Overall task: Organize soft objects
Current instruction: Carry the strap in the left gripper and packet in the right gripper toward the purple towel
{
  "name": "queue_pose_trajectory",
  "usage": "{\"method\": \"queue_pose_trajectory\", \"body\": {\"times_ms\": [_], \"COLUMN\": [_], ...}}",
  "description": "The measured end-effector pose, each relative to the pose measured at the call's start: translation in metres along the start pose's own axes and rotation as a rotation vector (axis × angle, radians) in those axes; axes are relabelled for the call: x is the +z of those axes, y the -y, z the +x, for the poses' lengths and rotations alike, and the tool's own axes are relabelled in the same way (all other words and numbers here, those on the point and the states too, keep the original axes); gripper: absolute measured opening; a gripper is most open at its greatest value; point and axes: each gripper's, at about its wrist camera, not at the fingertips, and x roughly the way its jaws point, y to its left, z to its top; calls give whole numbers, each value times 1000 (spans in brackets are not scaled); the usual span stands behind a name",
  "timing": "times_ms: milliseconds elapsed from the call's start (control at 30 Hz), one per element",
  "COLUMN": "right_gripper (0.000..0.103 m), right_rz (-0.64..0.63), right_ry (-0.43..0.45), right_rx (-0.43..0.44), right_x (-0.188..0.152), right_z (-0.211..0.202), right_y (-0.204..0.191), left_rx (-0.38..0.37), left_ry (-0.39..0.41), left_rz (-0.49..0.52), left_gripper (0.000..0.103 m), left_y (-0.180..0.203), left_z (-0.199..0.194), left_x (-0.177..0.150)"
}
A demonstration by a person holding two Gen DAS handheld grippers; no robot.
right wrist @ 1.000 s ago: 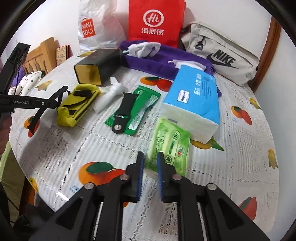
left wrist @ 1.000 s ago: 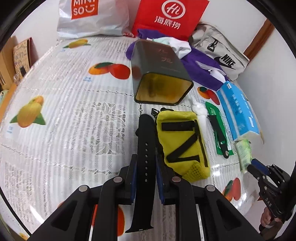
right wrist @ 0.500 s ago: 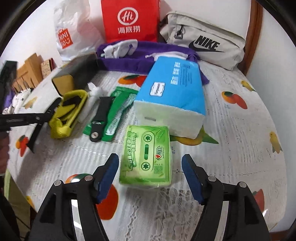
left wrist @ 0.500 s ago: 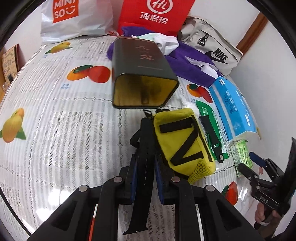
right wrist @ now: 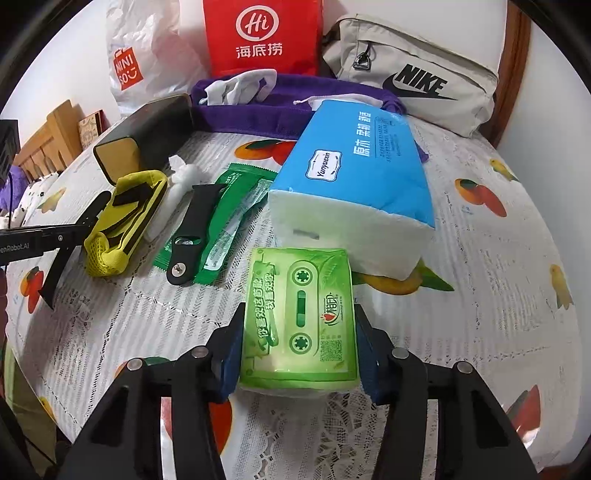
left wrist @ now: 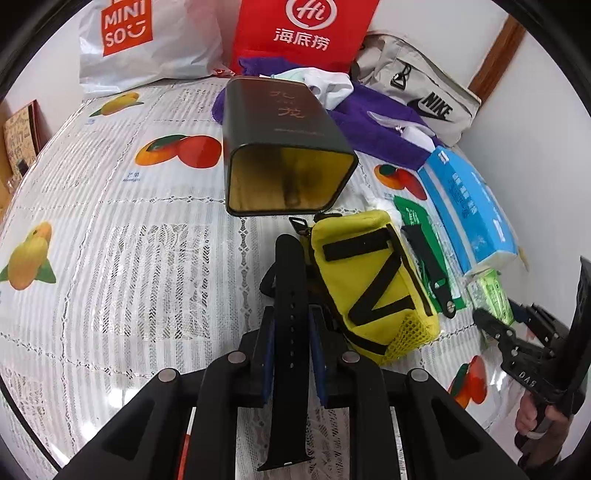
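My left gripper (left wrist: 290,347) is shut on a black watch strap (left wrist: 290,295) and holds it above the cloth, pointing toward the open mouth of a dark tin box (left wrist: 284,147) lying on its side. A yellow pouch (left wrist: 369,280) lies just right of the strap. My right gripper (right wrist: 299,350) is open, its pads on both sides of a green tissue pack (right wrist: 301,321) that lies on the table; whether they touch it I cannot tell. A blue tissue pack (right wrist: 354,177) lies just behind the green pack.
A second black strap (right wrist: 192,232) lies on a green sachet (right wrist: 229,218). A purple cloth (right wrist: 258,107), a Nike bag (right wrist: 413,70), a red bag (right wrist: 262,33) and a white Miniso bag (left wrist: 147,37) line the back. The fruit-print tablecloth (left wrist: 110,221) covers the table.
My right gripper opened and moved forward so its pads now flank the green tissue pack. My left gripper carried the strap closer to the tin box's mouth.
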Motion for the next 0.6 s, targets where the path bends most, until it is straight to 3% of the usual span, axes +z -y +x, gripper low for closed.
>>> {"method": "queue_pose_trajectory", "body": {"times_ms": [233, 600], "right_gripper": [49, 49], "right_rz": [0, 2], "right_ry": [-5, 57], "right_rx": [14, 16], "right_x": [-2, 6], "right_z": [-7, -37], "right_y": [3, 10], "left_rx": [2, -3], "left_ry": [2, 74], "left_rz": [-24, -38], "left_gripper": [17, 17], "left_y": [-3, 0], "left_z": [-9, -49], "left_x": [-3, 1]}}
